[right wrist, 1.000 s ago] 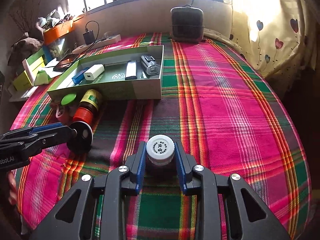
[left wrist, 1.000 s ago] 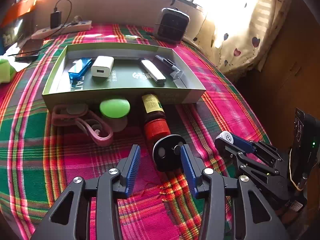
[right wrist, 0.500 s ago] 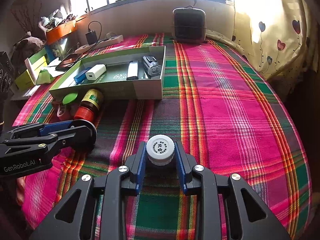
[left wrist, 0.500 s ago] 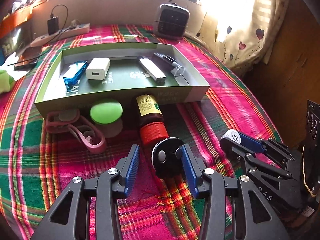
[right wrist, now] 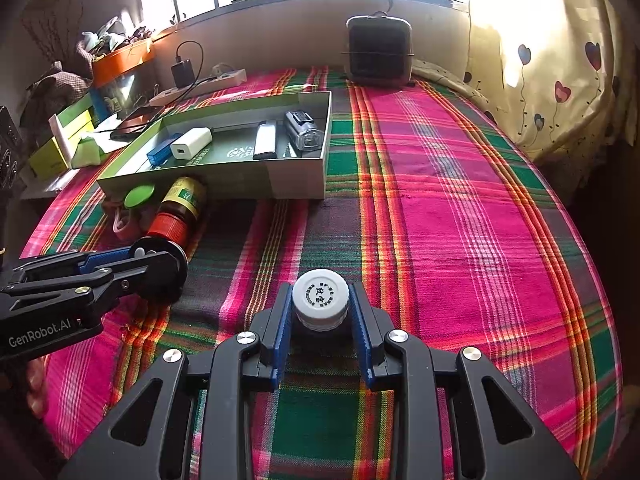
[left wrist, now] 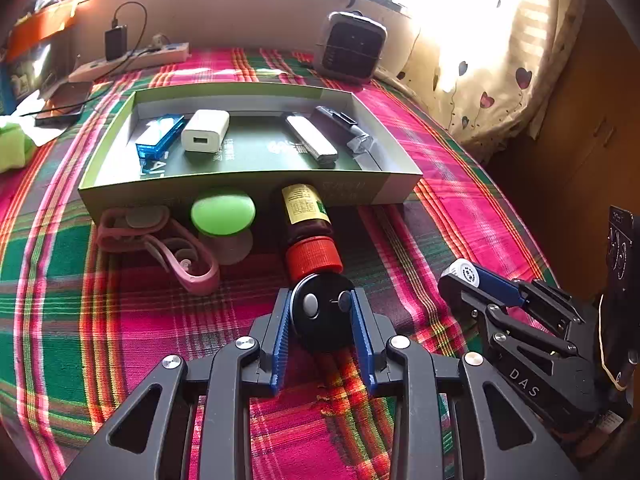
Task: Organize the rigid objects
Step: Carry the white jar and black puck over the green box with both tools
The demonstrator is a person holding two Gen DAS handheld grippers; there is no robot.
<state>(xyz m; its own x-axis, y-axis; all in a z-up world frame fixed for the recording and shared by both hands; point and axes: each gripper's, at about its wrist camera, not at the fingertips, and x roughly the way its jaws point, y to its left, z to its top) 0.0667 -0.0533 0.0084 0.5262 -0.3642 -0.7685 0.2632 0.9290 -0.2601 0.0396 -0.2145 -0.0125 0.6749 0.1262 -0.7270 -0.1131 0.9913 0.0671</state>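
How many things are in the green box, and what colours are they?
Blue: 1, the USB stick
White: 2, the charger block and the slim stick
Dark grey: 1, the clip gadget
Total: 4 things in the green box

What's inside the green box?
Inside the green box: a blue stick, a white charger, a white lighter and a dark gadget. Its front wall hides part of the floor.
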